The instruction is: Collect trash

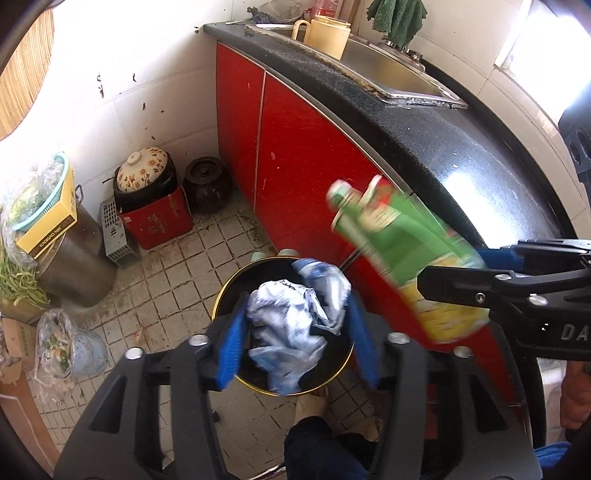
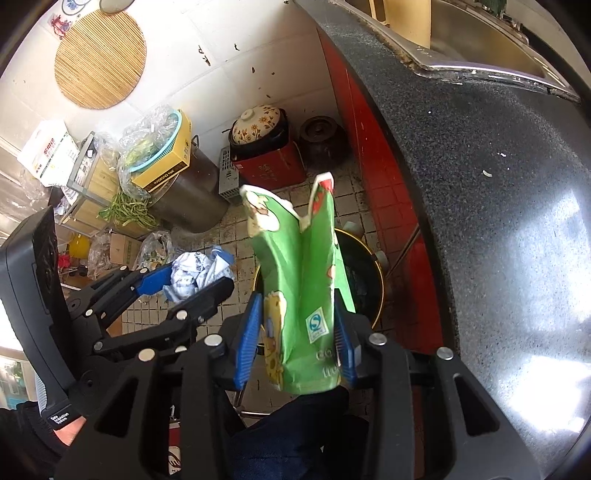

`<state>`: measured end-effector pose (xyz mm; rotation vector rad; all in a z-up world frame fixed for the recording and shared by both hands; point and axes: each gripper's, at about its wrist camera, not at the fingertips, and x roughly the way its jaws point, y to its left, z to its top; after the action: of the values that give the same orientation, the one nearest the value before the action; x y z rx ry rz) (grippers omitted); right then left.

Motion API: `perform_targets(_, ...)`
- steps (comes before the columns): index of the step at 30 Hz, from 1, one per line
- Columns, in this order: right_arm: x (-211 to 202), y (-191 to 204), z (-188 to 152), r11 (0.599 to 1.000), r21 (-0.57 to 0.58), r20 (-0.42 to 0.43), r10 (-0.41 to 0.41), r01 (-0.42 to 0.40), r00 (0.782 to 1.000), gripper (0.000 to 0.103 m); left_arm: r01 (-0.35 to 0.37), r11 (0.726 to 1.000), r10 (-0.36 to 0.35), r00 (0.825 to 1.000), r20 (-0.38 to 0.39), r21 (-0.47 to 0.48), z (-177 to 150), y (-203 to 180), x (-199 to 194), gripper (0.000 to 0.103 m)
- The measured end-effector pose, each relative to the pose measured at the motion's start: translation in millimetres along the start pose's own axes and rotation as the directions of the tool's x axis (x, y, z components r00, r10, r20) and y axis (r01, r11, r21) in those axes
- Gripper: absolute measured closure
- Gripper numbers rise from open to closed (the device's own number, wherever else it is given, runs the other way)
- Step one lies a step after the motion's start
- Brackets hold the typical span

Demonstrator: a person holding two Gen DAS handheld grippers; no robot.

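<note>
- While the white wrapper (image 1: pixel 295 325) sits loose between the left gripper (image 1: pixel 299 332)'s parted fingers, it's right over the black bin (image 1: pixel 221 299).
- Green packet (image 2: pixel 303 295) is between the right gripper (image 2: pixel 295 347)'s pads, no obvious squeeze.
- Red cabinet (image 1: pixel 295 147) just beside.

The bin (image 1: pixel 221 295) stands on the floor before the cabinet (image 1: pixel 295 155), with two pots (image 1: pixel 142 168) in the corner behind

My two grippers, left (image 1: pixel 295 325) and right (image 2: pixel 295 343), one green carton (image 2: pixel 303 295), one crumpled white wrapper (image 1: pixel 291 325), one black bin (image 1: pixel 229 291), two lidded pots (image 1: pixel 142 170) (image 1: pixel 207 177), one yellow mug (image 1: pixel 328 35).
</note>
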<state>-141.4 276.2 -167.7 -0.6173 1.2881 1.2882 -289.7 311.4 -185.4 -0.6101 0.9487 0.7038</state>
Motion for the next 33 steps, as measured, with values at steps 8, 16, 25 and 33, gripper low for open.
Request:
perform_targets(8, -25, -1, -1, 0.999, -0.025, 0.049, 0.022, -0.021, 0.999, 0.033, -0.001, 1.000, 0.001, 1.000, 0.006, 0.025, 5, -6, -6, 0.022)
perform_targets(16, -127, -37, -35, 0.997, 0.025, 0.217, -0.075, 0.071, 0.973, 0.008, -0.010, 0.995, 0.006, 0.999, 0.042, 0.103, 28, -64, -42, 0.007)
perform_targets(25, -266, -151, -173, 0.796, 0.483, 0.282, -0.536, 0.365, 0.796, 0.007, 0.201, 0.880, -0.222, 0.975, -0.001, 0.431, 55, -237, -67, 0.007)
perform_targets(33, -358, -200, -335, 0.370, 0.871, 0.089, -0.766, 0.322, 0.637, 0.007, 0.358, 0.655, -0.381, 0.917, -0.119, 0.665, 45, -393, -91, 0.007)
